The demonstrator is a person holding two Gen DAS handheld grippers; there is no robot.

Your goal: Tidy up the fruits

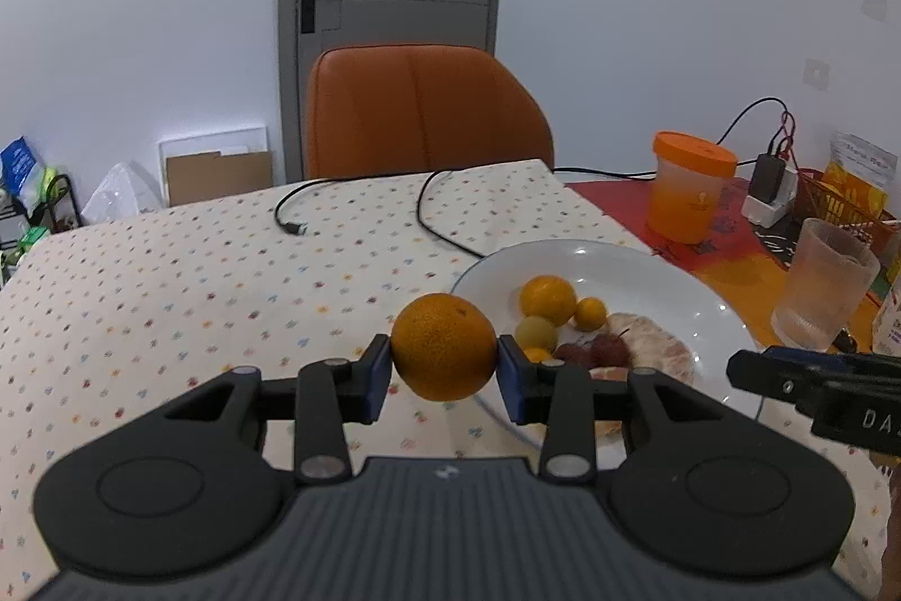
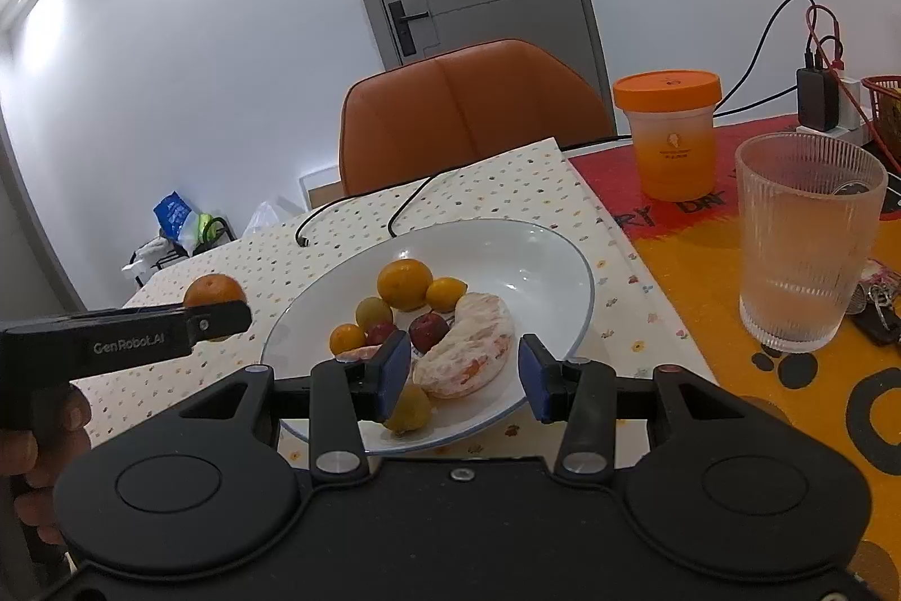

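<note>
Dotted cloth covers the bench (image 1: 169,274). My left gripper (image 1: 444,364) clamps an orange (image 1: 444,347) at frame centre, beside the white plate (image 2: 540,252), where the other fruits already lie. My right gripper (image 2: 463,373) hangs spread and empty over them. I judge the sorting nearly finished.

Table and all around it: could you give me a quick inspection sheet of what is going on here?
Surface: table under a dotted cloth; red and orange mat on its right.
Job's things: white plate holding small fruits and a peeled citrus piece; one orange off the plate.
Clutter: orange-lidded tub, ribbed glass, keys.
Tongs: left tongs shut on the orange; right tongs open over the plate.
Cables: black cable on the cloth; charger leads at right.
Surroundings: orange chair, grey door.
</note>
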